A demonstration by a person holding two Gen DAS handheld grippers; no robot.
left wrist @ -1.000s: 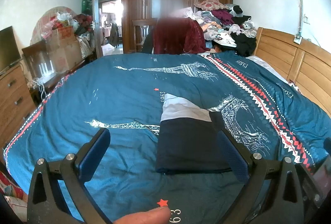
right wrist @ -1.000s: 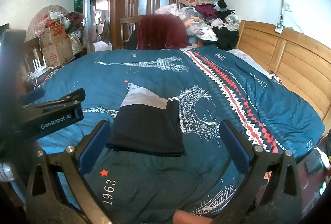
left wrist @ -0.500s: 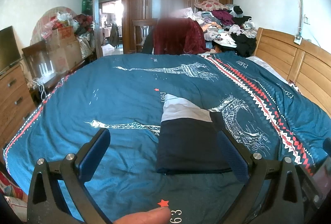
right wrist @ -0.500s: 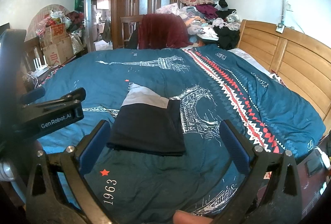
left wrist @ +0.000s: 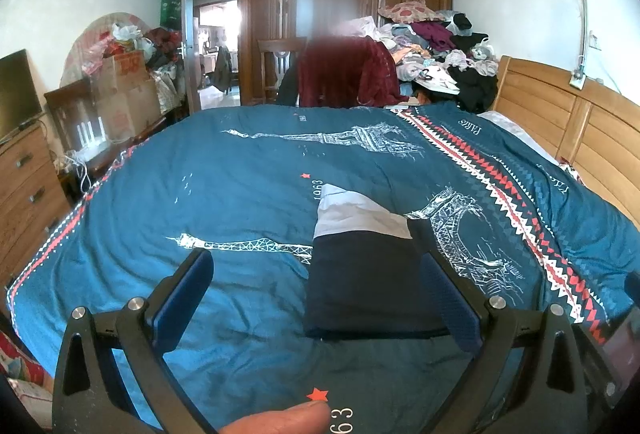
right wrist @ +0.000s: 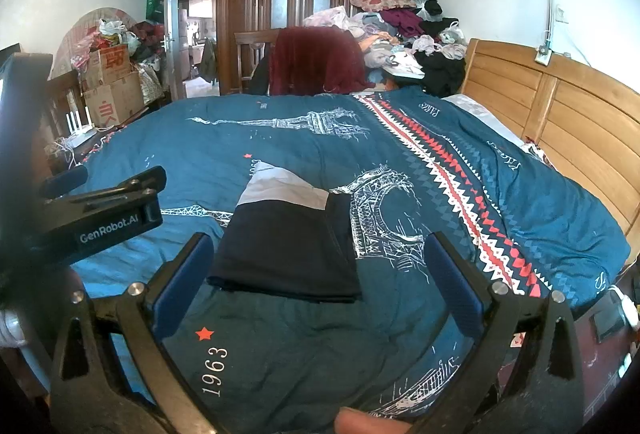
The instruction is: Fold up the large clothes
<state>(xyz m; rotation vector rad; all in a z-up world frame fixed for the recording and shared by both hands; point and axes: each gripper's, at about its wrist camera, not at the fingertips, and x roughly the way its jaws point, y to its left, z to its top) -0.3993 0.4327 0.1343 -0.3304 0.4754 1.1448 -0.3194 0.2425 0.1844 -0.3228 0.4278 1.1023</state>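
Bedspread (left wrist: 248, 193) lying open all round the folded garment (left wrist: 364, 282); clothes heap (left wrist: 436, 53) and headboard (left wrist: 580, 129) crowding the far and right edges.

We find a bed (left wrist: 592, 137) with a wooden headboard at the frame's right, covered by a teal Eiffel Tower quilt (left wrist: 248, 169). One folded dark navy garment (left wrist: 364, 286) with a pale grey far end lies flat on the quilt, lower centre.
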